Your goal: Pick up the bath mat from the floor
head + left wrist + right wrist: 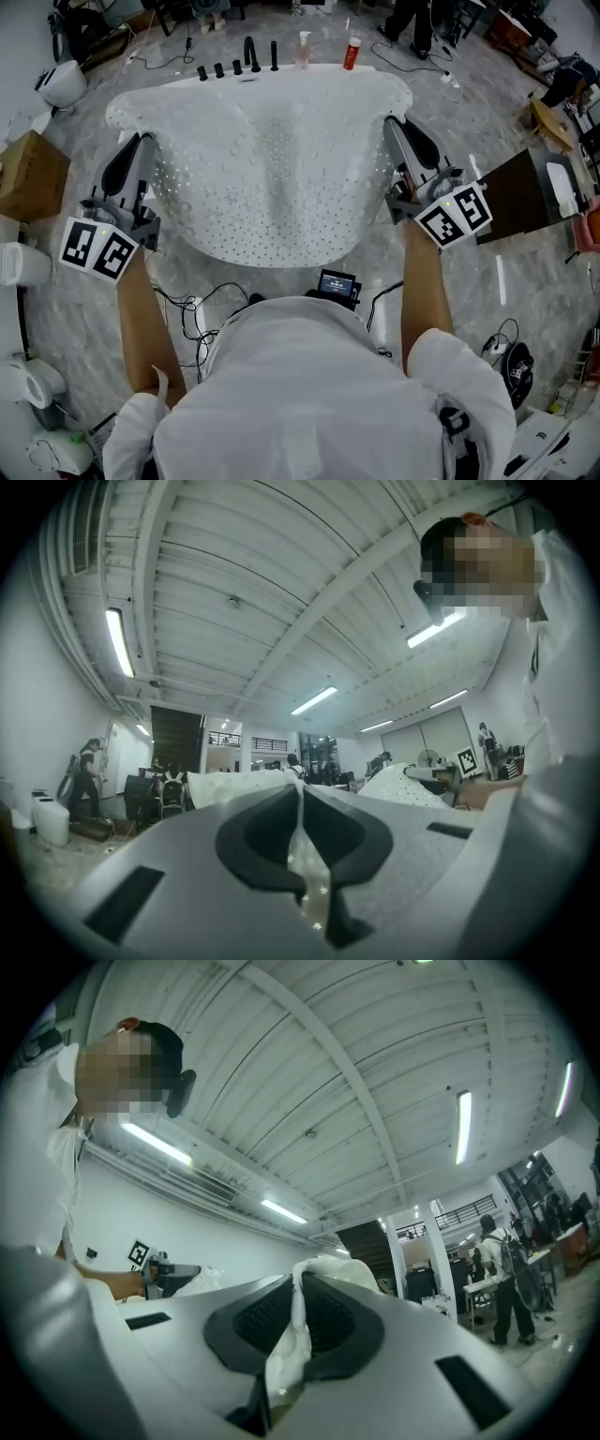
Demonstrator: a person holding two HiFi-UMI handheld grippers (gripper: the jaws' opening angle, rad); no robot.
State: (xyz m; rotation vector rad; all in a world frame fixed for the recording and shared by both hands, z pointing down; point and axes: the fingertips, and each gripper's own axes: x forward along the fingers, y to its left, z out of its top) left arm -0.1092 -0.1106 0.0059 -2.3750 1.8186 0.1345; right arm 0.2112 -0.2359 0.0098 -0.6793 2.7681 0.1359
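The white bath mat (272, 159), dotted with small holes, hangs spread out in the air between my two grippers, sagging in the middle above the marble floor. My left gripper (142, 141) is shut on the mat's left edge, and a thin strip of the dotted mat (305, 855) is pinched between its jaws. My right gripper (394, 124) is shut on the mat's right edge, where a bunched fold of the mat (286, 1349) sits clamped between its jaws. Both gripper views point up at the ceiling.
On the floor beyond the mat stand several black bottles (236, 64), a clear pump bottle (304, 49) and an orange bottle (351, 52). A cardboard box (28, 173) lies at the left, a dark board (511, 192) at the right. Cables (202, 314) trail near my feet.
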